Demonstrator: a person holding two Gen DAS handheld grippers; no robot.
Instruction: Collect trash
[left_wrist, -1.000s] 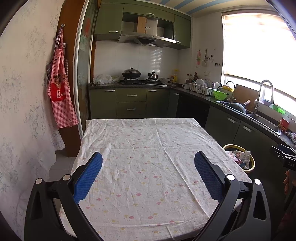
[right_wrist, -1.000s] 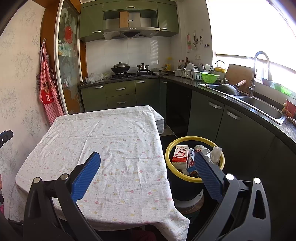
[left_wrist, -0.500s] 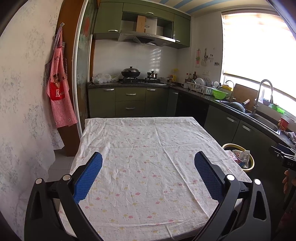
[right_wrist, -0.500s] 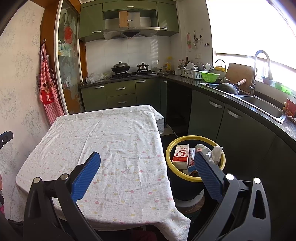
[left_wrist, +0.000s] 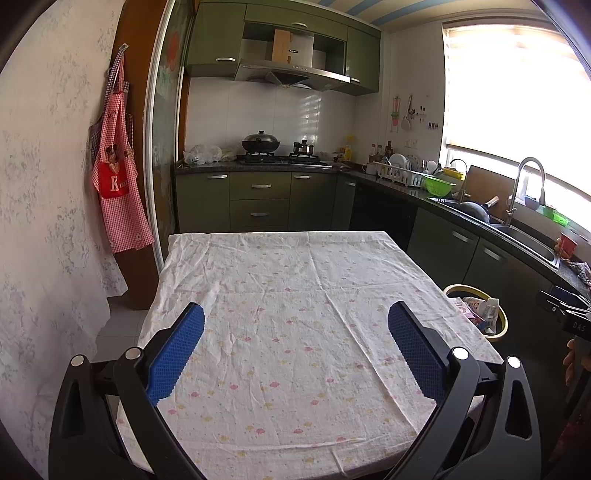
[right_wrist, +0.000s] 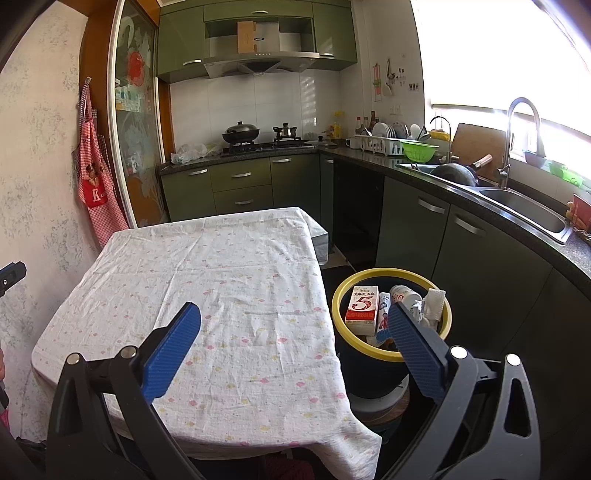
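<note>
Both hand-held grippers, left (left_wrist: 295, 343) and right (right_wrist: 294, 341), are held wide open with nothing grasped, above the surface draped in a white floral cloth (right_wrist: 221, 288). No litter is seen on it. The trash, including a red-and-white carton marked 5 (right_wrist: 362, 309), lies in the yellow-rimmed dark bin (right_wrist: 391, 355) just beside the right gripper's right finger. A last check for strays is judged sensible before finishing.

Sunlit kitchen, green cabinets (left_wrist: 258, 195), window (left_wrist: 517, 92).
</note>
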